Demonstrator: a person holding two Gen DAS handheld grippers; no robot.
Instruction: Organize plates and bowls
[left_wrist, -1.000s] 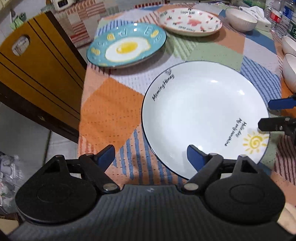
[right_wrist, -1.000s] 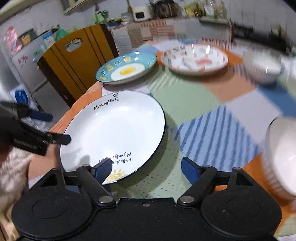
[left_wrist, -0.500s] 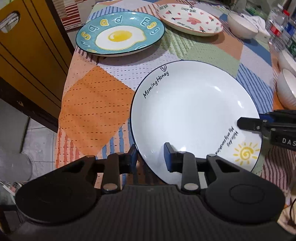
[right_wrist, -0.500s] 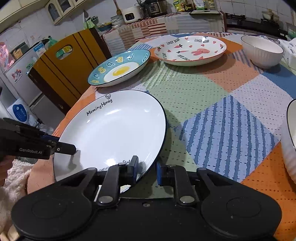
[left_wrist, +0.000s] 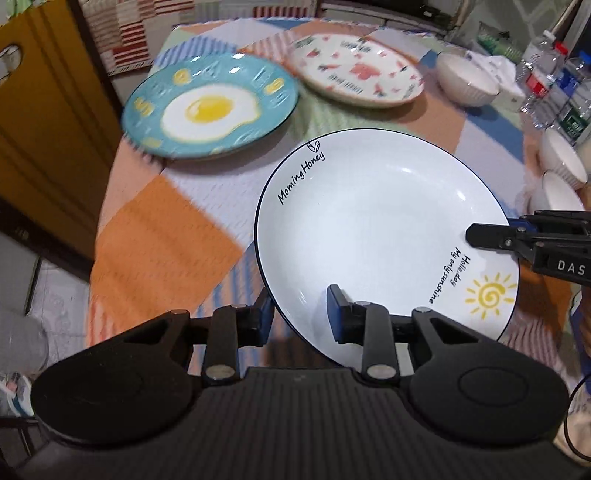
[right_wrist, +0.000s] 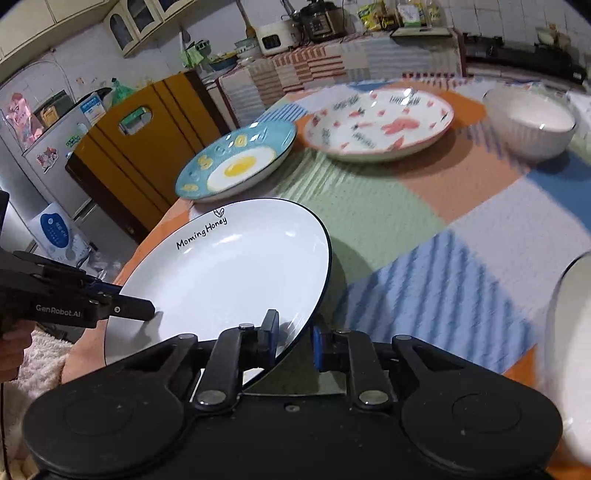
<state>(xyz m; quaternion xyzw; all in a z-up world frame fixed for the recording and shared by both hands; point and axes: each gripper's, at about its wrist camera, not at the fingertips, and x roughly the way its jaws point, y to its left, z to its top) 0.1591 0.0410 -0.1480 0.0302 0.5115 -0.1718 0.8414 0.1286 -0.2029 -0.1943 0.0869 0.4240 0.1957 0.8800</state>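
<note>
Midway | left gripper (left_wrist: 297, 314) and right gripper (right_wrist: 293, 339), jaws clenched on opposite rims of white plate (left_wrist: 376, 236), lifted near desk's (left_wrist: 162, 240) front-left edge | egg plate (left_wrist: 210, 107), pink plate (left_wrist: 358, 74), bowls (right_wrist: 530, 123) unstacked.

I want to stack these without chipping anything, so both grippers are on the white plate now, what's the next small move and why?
Probably carry the white plate toward the egg plate. The left gripper and right gripper both clamp its rim, and it already looks tilted off the tablecloth.
</note>
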